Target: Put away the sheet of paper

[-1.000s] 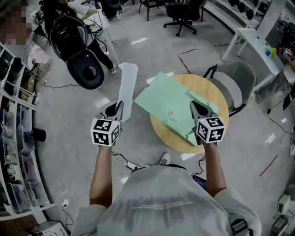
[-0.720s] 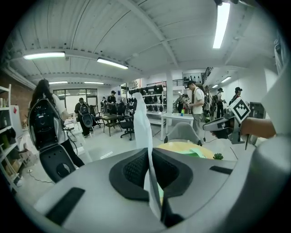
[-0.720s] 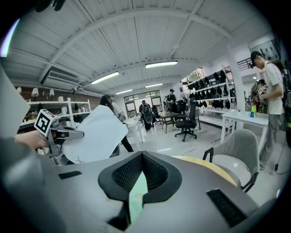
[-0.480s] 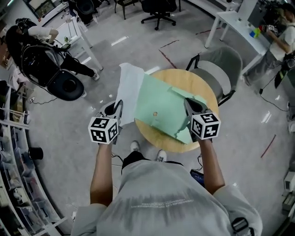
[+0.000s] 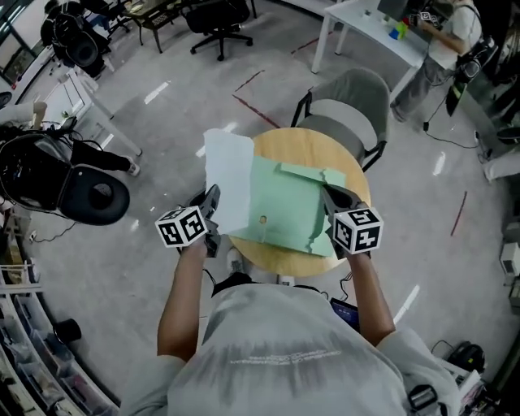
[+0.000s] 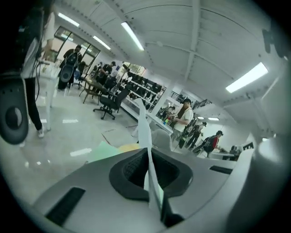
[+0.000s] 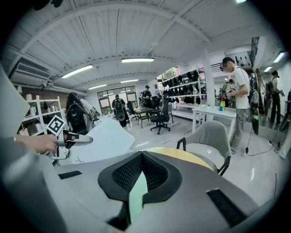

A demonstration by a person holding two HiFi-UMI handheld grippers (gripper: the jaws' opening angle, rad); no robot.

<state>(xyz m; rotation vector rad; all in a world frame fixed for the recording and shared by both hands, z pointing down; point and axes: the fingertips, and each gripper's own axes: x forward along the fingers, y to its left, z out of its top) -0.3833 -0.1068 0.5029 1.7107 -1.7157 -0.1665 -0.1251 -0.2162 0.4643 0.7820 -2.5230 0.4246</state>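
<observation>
A white sheet of paper (image 5: 227, 180) stands up from my left gripper (image 5: 213, 196), which is shut on its lower edge; in the left gripper view the sheet (image 6: 144, 132) runs edge-on between the jaws of that gripper (image 6: 151, 172). The sheet overlaps the left edge of a pale green folder (image 5: 284, 210) lying on the round wooden table (image 5: 321, 153). My right gripper (image 5: 326, 195) is shut on the folder's raised right flap (image 7: 136, 195). The right gripper view also shows the paper (image 7: 103, 140) and the left gripper (image 7: 80, 139) beyond it.
A grey chair (image 5: 351, 99) stands behind the table. A black round-backed seat (image 5: 91, 193) sits on the floor to the left. A black office chair (image 5: 216, 18), a white desk (image 5: 366, 15) and a standing person (image 5: 443, 45) are farther back.
The left gripper has carried the paper to the right, from out over the floor to the folder's left edge. The right gripper keeps its hold on the folder flap.
</observation>
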